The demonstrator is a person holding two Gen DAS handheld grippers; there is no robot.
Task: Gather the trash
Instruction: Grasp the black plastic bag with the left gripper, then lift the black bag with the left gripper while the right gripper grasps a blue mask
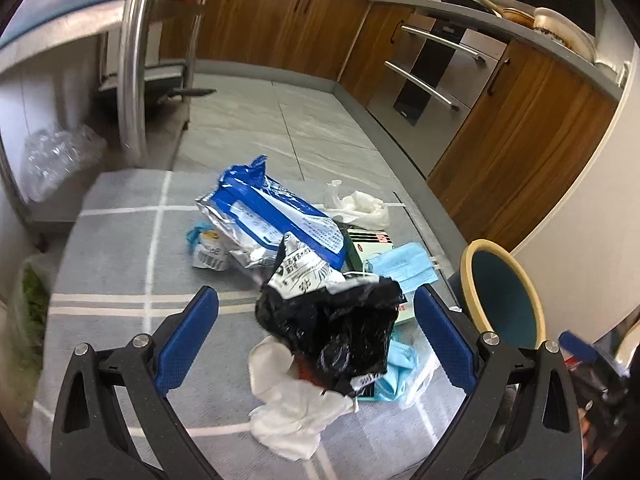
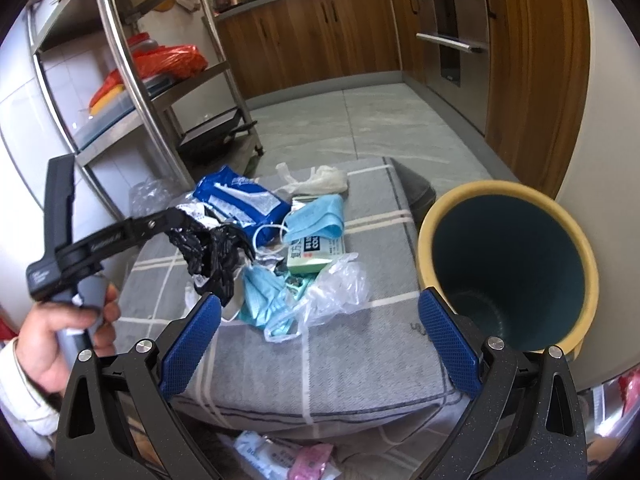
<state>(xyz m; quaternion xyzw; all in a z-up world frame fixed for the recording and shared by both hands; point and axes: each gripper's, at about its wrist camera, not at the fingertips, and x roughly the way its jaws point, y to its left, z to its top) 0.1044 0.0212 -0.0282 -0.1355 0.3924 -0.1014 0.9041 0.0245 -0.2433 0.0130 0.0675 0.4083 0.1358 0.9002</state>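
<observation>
**Black bag first, bin waiting alongside**

The crumpled black bag point(image 1: 336, 328) tops the trash pile on my grey cushion point(image 1: 120, 272), so my left gripper point(image 1: 316, 328) straddles it, jaws wide. My right gripper point(image 2: 320, 336) hangs open and empty beside the bin point(image 2: 508, 272), which stands at the cushion's edge, handy for drops.

A crumpled black bag point(image 1: 340, 328) heads the pile on the grey checked cushion point(image 2: 328, 364), white tissue point(image 1: 296, 412) just before it, a blue-and-silver wrapper point(image 1: 272, 216) behind, blue masks point(image 2: 316, 216) and a green box point(image 2: 316, 254) beside; the yellow-rimmed bin point(image 2: 508, 260) stands right of the cushion.
</observation>
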